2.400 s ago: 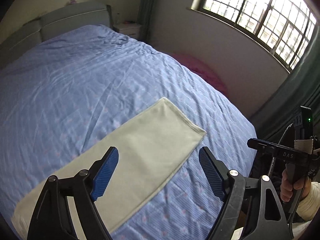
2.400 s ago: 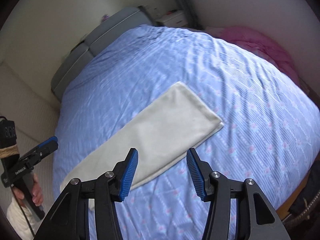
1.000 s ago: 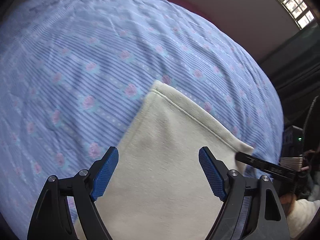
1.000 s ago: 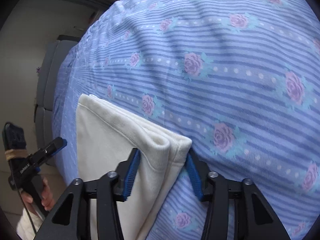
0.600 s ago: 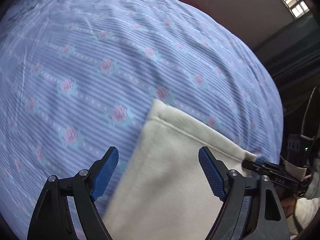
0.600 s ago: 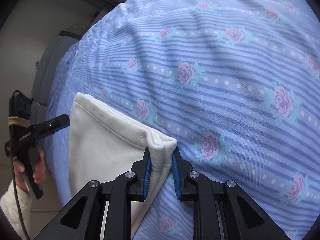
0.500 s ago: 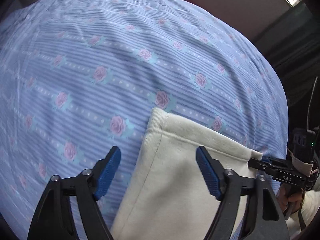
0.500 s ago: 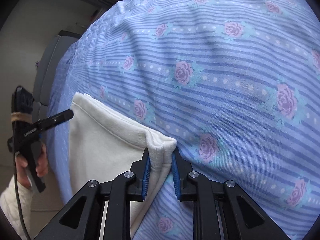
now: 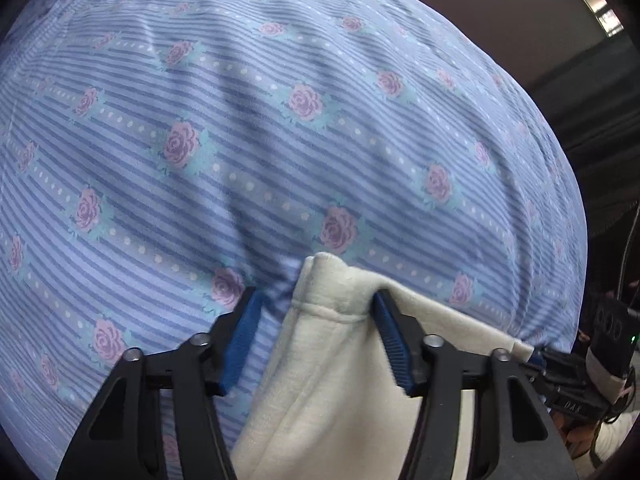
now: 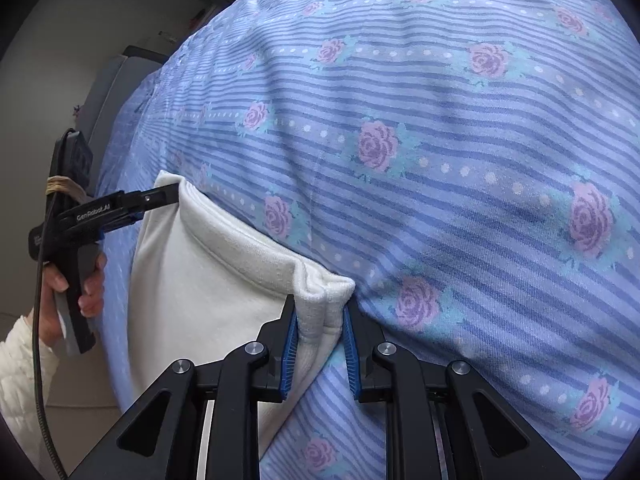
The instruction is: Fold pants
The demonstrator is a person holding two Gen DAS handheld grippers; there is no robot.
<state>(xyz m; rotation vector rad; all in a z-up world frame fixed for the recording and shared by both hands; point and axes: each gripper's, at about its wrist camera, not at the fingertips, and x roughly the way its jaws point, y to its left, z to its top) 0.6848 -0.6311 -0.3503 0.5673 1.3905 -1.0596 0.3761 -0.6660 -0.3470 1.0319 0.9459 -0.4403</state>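
The right gripper [image 10: 320, 336] is clamped on one hem corner of the cream pants [image 10: 208, 276], its blue pads pressed against the bunched layers. The left gripper [image 9: 316, 320] sits at the other hem corner with its jaws apart; its right pad [image 9: 390, 340] touches the fabric while the left pad stands off it over the sheet. The pants lie folded lengthwise on the bed [image 10: 460, 120], the hem edge stretched between both grippers. Beyond spreads the blue striped sheet with pink roses, and a grey headboard [image 10: 108, 92] at the far end
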